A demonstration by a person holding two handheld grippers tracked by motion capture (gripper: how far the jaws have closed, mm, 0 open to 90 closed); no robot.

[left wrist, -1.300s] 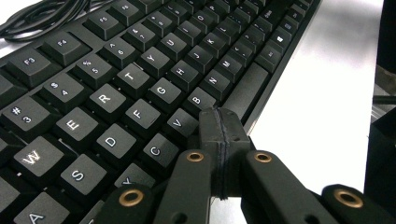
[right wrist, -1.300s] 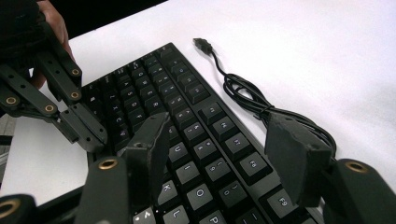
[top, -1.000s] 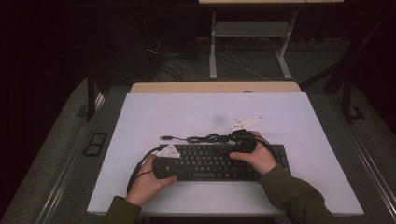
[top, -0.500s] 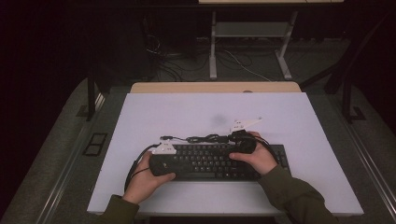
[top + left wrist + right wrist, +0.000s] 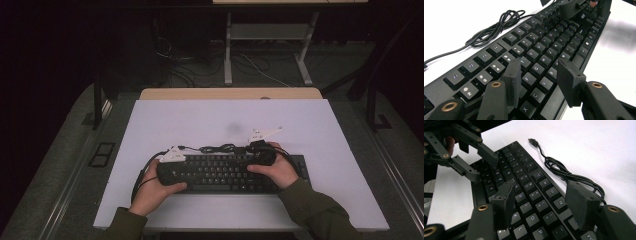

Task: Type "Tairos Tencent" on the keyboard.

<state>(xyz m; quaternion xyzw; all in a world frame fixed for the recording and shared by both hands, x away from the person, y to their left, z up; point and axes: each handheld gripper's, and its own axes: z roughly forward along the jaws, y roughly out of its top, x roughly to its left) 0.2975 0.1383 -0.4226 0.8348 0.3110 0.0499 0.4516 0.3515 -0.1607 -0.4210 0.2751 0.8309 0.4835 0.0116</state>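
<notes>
A black keyboard point(image 5: 227, 172) is lying flat on the near half of the white table point(image 5: 320, 130), its long side running left to right, parallel to the table's near edge and set just back from it. A strip of bare white is showing between the keyboard and that edge.

The left gripper point(image 5: 537, 80) is hovering low over the keyboard's left end. Its 2 jaws have just been opening and are now standing apart over the letter keys, clamping nothing; whether the tips are brushing the keycaps, I cannot tell. In the high view the left gripper point(image 5: 167, 167) is sitting at the keyboard's left end, with the left hand point(image 5: 152, 192) wrapping its body.

The right gripper point(image 5: 544, 197) is hanging over the keyboard's right half, its jaws spread wide above the keys and gripping nothing. In the high view the right gripper point(image 5: 262, 152) is resting at the keyboard's far edge, the right hand point(image 5: 275, 172) lying over the keys behind it.

Just beyond the keyboard's far edge its black cable point(image 5: 220, 148) is lying bunched in loops on the table, and its plug point(image 5: 533, 141) is lying loose farther left.

Beyond the cable the table is stretching bare to its far edge, and wide white margins are lying left and right of the keyboard.
</notes>
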